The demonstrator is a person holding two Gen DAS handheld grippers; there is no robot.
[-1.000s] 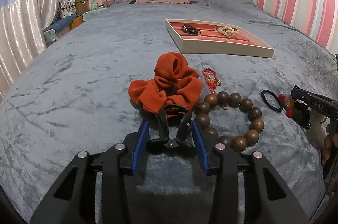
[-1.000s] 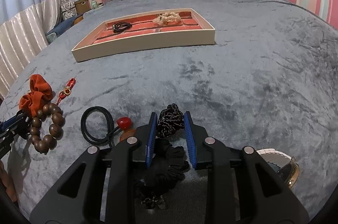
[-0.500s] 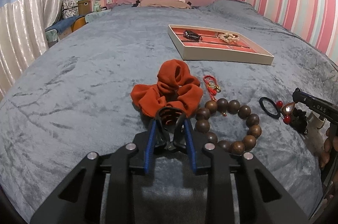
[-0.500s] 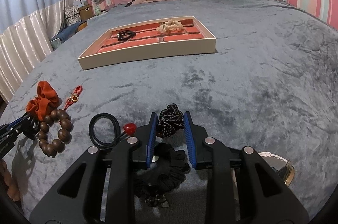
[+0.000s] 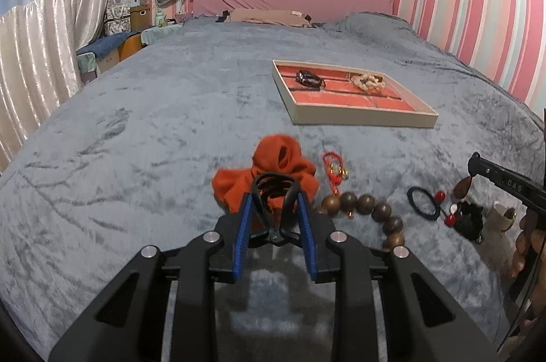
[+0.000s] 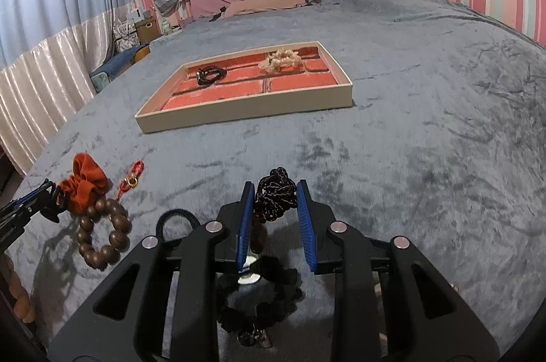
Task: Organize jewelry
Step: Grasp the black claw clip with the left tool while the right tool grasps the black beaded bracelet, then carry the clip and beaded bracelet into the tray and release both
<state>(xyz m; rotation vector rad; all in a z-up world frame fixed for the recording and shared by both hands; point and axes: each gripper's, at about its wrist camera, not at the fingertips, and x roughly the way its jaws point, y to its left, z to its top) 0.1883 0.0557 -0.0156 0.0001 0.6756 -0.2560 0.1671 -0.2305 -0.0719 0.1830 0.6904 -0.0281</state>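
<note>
Left wrist view: my left claw [image 5: 274,201] pinches a black hair clip [image 5: 273,191], apparently snagging the orange scrunchie [image 5: 273,157]; I should lift slowly toward the tray [image 5: 361,118].

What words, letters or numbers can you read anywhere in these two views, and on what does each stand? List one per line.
"DAS", partly legible, possibly cut off: on the side of the right gripper in the left wrist view.
Boxes beside the bed: any print too small to read.
Nothing else carries text.
</note>
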